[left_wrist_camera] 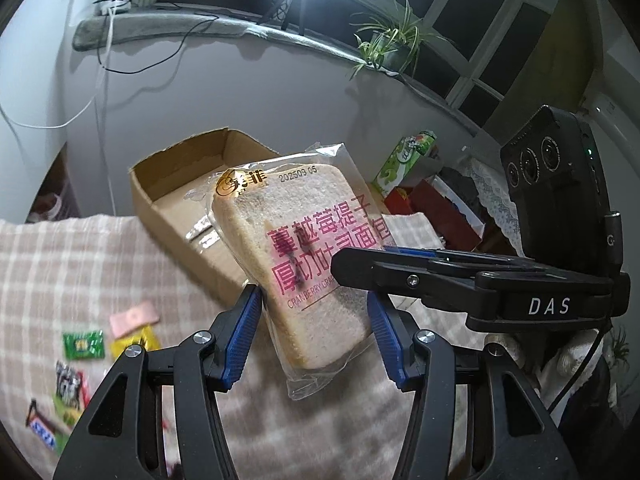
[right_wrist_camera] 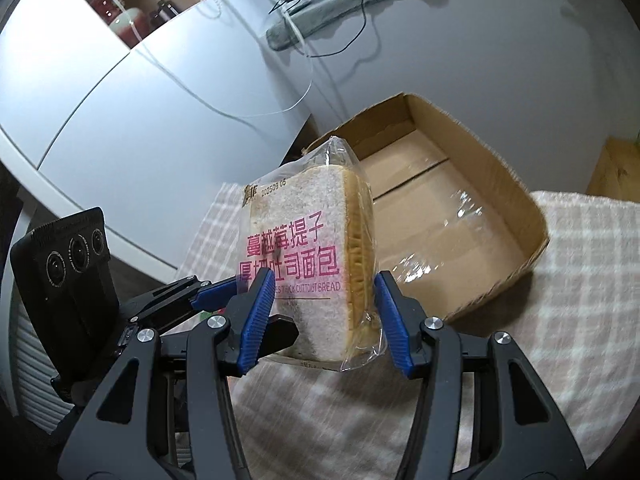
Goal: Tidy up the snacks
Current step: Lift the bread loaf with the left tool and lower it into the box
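Note:
A clear packet of thick-cut cranberry toast bread [left_wrist_camera: 316, 264] [right_wrist_camera: 308, 256] with pink print hangs in the air above the checked cloth, in front of an open cardboard box [left_wrist_camera: 176, 168] [right_wrist_camera: 500, 184]. My left gripper [left_wrist_camera: 314, 308] has its blue pads pressed on both sides of the packet's lower half. My right gripper [right_wrist_camera: 324, 292] clamps the same packet from the other side. In the left wrist view the right gripper [left_wrist_camera: 344, 262] reaches in from the right across the packet. In the right wrist view the left gripper [right_wrist_camera: 208, 294] enters from the left. The box holds nothing I can see.
Small snack packets lie on the checked cloth [left_wrist_camera: 80, 264] at lower left: a green one [left_wrist_camera: 83, 345], a pink one [left_wrist_camera: 134, 318], a yellow one [left_wrist_camera: 134, 344] and others. A green carton [left_wrist_camera: 404, 160] and a red box [left_wrist_camera: 440, 208] stand beyond the cloth at right.

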`<state>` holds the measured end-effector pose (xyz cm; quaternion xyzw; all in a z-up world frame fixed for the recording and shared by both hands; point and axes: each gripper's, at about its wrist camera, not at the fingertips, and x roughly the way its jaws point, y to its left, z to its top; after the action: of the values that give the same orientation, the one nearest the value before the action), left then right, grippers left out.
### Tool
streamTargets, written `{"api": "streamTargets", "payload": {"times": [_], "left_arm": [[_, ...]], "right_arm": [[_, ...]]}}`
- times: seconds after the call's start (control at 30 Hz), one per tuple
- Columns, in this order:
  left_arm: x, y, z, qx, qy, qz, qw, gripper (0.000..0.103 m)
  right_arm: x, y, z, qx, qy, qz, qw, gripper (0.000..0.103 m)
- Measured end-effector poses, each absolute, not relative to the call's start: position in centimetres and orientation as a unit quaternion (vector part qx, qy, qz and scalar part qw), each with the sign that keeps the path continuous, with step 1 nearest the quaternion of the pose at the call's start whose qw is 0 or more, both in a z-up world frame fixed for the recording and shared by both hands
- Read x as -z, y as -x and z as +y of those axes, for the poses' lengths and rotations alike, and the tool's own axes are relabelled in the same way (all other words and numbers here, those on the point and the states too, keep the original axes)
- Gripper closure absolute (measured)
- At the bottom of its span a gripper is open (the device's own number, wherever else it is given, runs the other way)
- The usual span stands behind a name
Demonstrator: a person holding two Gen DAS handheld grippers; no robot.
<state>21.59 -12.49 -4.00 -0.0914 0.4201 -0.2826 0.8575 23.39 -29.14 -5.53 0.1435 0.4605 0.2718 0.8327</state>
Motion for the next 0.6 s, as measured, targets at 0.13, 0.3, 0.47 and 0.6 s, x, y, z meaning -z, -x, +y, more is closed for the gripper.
{"api": "streamTargets", "payload": {"times": [0.13, 0.3, 0.47, 0.6], "left_arm": [[4.4, -23.0, -13.4, 0.281, 0.083, 0.429, 0.855, 0.050], [5.6, -24.6, -14.4, 0.279, 0.080, 0.445, 0.847, 0.050], [6.6, -25.3, -15.2, 0.277, 0.077, 0.454, 0.843, 0.049], [6.7, -25.5, -15.7, 0.274, 0.069, 0.456, 0.844, 0.050]], "right_arm": [[6.0, -25.0, -30.2, -0.267, -0.151, 0.461, 0.833, 0.049], [7.8, -27.1, -31.4, -0.261, -0.169, 0.473, 0.824, 0.049], [9.4, -28.4, -31.9, -0.253, -0.173, 0.483, 0.820, 0.049], [10.0, -28.8, -32.4, -0.245, -0.174, 0.486, 0.821, 0.048]]}}
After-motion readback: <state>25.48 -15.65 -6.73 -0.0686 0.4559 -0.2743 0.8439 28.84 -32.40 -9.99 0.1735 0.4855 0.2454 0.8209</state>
